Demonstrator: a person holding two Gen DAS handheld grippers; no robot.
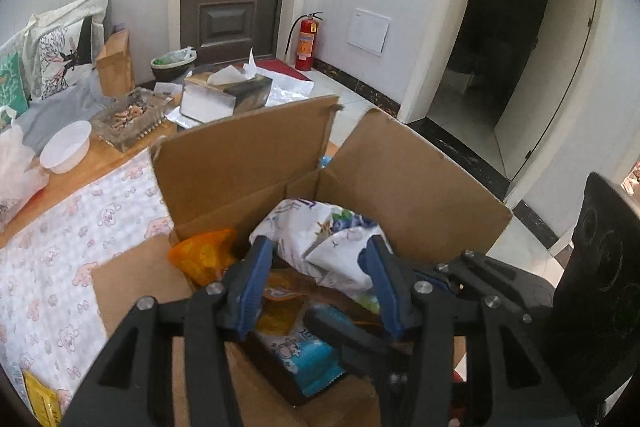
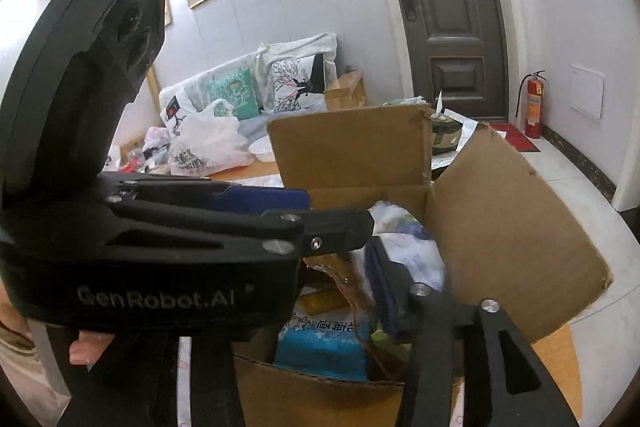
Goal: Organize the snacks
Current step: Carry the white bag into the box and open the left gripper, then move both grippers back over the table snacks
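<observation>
An open cardboard box (image 1: 400, 187) holds several snack packets. My left gripper (image 1: 320, 251) is inside it, jaws apart on either side of a white crumpled snack bag (image 1: 320, 231), which looks gripped between the blue pads. An orange packet (image 1: 204, 255) and a light blue packet (image 1: 308, 351) lie lower in the box. In the right wrist view the box (image 2: 500, 227) shows again, with the left gripper's body (image 2: 160, 227) crossing in front. My right gripper is over the box; only its right finger (image 2: 384, 283) shows, so its state is unclear. The blue packet (image 2: 320, 339) lies below.
The box stands on a table with a pink-patterned cloth (image 1: 52, 247). A yellow packet (image 1: 40, 399) lies at the cloth's near edge. A white bowl (image 1: 66, 147), ashtray (image 1: 128, 119), tissue box (image 1: 224, 91) and white plastic bag (image 2: 208, 143) stand behind. A sofa with cushions (image 2: 240, 87) is beyond.
</observation>
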